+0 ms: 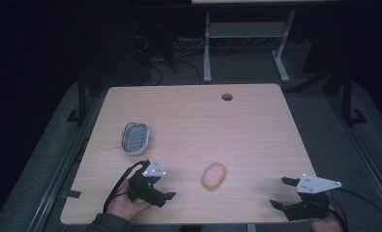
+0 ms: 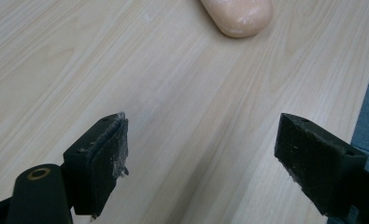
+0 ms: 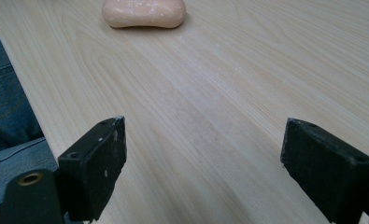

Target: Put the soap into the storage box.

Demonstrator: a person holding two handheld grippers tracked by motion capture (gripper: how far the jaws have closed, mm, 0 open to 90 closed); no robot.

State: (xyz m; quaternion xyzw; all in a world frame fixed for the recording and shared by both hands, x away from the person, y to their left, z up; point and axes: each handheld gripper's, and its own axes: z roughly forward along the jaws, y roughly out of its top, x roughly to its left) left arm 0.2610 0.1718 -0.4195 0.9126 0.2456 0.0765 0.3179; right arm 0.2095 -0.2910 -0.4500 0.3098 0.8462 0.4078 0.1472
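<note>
A peach bar of soap (image 1: 213,175) lies on the wooden table (image 1: 203,121), near the front and about midway between my two grippers. My left gripper (image 1: 163,182) is held just left of it, open, jaws pointing toward it. In the left gripper view the soap (image 2: 238,16) sits at the top edge, beyond the open, empty left gripper (image 2: 203,149). My right gripper (image 1: 281,192) stands open at the front right corner. In the right gripper view the soap (image 3: 144,13) lies far ahead of the right gripper (image 3: 203,154). A grey oval soap dish (image 1: 135,138) rests at the left, apart from the soap.
A round cable hole (image 1: 227,96) sits near the table's far edge. Behind the table stand the white legs of another desk (image 1: 207,48). The front edge runs close under both grippers; the person's jeans (image 3: 4,116) show past it.
</note>
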